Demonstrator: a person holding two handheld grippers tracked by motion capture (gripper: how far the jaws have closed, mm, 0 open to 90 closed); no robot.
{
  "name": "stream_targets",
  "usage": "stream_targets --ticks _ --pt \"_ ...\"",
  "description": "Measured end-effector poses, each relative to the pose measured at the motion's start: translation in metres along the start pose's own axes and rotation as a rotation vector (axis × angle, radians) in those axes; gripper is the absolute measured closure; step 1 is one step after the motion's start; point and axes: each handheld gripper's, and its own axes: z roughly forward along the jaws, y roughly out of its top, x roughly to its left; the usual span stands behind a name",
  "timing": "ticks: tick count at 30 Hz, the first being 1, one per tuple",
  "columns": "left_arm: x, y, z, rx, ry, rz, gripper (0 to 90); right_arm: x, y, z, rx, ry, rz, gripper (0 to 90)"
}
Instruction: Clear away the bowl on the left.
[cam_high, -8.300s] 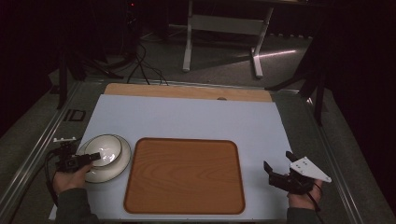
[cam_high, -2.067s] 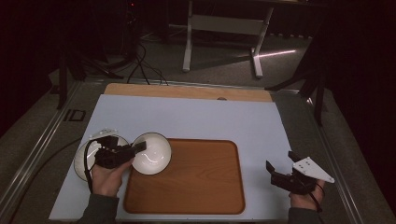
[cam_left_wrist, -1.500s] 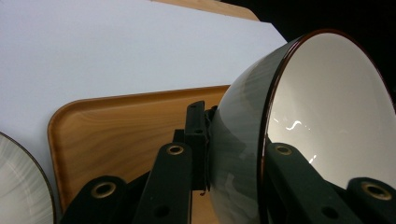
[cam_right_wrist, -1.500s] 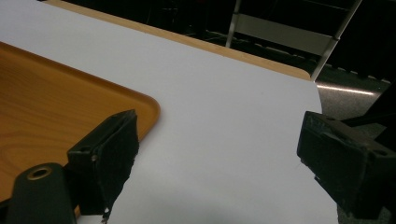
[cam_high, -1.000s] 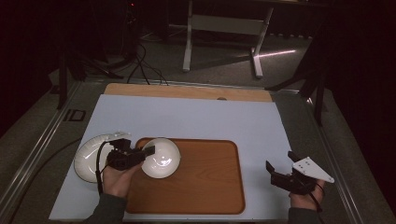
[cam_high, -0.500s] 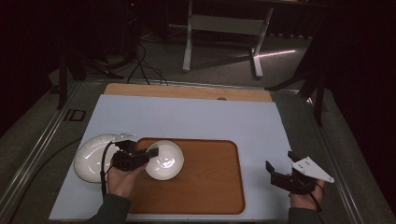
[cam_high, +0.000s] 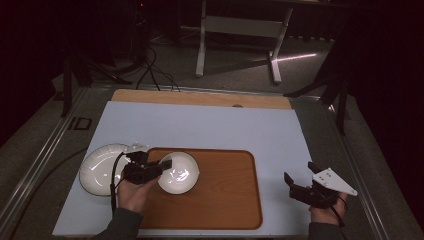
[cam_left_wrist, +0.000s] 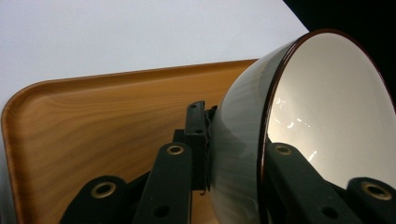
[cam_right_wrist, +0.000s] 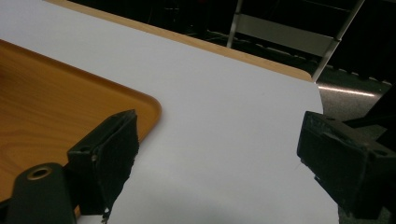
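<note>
A white bowl (cam_high: 178, 172) with a dark rim sits over the left part of the brown wooden tray (cam_high: 225, 195). My left gripper (cam_high: 159, 167) is shut on its near-left rim. The left gripper view shows the bowl (cam_left_wrist: 327, 116) tilted, its wall pinched between the two black jaws, with the tray (cam_left_wrist: 102, 116) beneath. A white plate (cam_high: 100, 167) lies on the mat left of the tray. At the table's right, off the tray, my right gripper (cam_high: 300, 176) is held open, with nothing between its jaws; its own view shows the tray corner (cam_right_wrist: 70, 98).
A pale blue mat (cam_high: 210, 130) covers the table, with a wooden strip (cam_high: 200, 97) along the far edge. A white table frame (cam_high: 240, 30) stands on the floor beyond. Cables (cam_high: 150, 65) lie on the floor at the far left.
My left gripper has lifted the bowl off the plate and carried it right onto the tray, lowering it over the last second. The right gripper has stayed put.
</note>
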Motion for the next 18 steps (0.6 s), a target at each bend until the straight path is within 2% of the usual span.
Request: stream_targets --ticks 18 --pt "-0.006 -0.004 0.012 0.028 -0.002 0.012 79.8 0.0 0.0 0.0 0.001 0.001 0.001 12.3"
